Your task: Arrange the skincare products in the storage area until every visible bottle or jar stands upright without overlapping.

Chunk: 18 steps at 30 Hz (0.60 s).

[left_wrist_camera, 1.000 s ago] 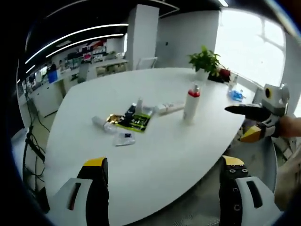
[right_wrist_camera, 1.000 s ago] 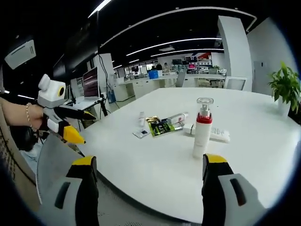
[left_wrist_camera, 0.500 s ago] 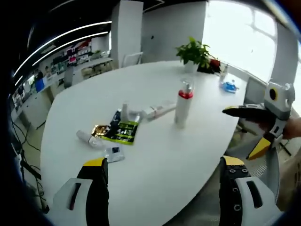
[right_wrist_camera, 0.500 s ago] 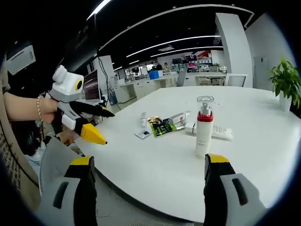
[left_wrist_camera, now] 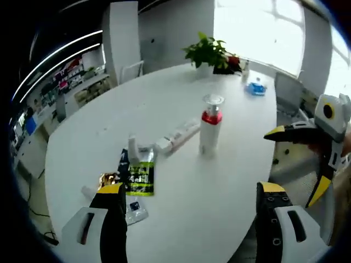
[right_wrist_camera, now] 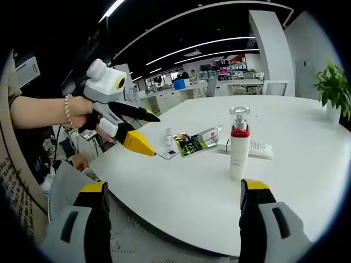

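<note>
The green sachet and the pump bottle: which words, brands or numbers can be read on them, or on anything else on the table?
None can be read.
Green sachet: printing visible, too blurred to read.
Pump bottle: no legible label.
Lying white tube: too small to tell.

One upright pump bottle [left_wrist_camera: 209, 131], one lying tube [left_wrist_camera: 176, 136], two sachets [left_wrist_camera: 141, 177], one potted plant [left_wrist_camera: 207, 52].
</note>
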### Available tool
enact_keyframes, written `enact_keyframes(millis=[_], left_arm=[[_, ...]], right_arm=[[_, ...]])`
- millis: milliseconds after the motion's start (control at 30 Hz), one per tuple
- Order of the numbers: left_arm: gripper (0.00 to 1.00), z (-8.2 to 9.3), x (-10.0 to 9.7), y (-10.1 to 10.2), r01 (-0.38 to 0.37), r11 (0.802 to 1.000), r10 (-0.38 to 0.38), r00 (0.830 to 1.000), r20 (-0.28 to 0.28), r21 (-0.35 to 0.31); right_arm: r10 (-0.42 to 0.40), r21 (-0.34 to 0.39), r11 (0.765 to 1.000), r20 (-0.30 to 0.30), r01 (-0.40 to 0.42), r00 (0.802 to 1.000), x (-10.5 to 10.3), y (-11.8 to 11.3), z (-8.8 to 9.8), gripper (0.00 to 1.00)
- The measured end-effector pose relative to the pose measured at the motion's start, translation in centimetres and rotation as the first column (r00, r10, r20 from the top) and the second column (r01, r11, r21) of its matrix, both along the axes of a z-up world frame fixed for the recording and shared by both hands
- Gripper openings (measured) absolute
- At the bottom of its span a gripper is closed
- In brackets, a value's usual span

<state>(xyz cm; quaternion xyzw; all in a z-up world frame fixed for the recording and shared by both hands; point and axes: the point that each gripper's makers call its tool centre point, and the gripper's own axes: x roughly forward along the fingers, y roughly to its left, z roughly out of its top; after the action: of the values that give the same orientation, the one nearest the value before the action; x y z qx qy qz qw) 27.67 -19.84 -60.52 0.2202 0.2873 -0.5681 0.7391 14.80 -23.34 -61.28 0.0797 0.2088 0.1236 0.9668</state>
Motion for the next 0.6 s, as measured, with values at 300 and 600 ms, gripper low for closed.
enact_keyframes(millis=[300, 600], left_arm=[[0.97, -1.2, 2.0, -3.2, 0.103, 0.993, -0.104, 0.994, 0.016, 0.057], [0.97, -3.2, 4.6, -6.1, 0.207, 0.968, -0.214, 0.976, 0.039, 0.142]], right_arm=[[-0.057, 0.064, 0.996, -0.005, 0.057, 0.998, 0.2, -0.8, 0.3, 0.99], [-0.081, 0.081, 0.993, -0.023, 0.082, 0.996, -0.1, -1.3, 0.5, 0.97]])
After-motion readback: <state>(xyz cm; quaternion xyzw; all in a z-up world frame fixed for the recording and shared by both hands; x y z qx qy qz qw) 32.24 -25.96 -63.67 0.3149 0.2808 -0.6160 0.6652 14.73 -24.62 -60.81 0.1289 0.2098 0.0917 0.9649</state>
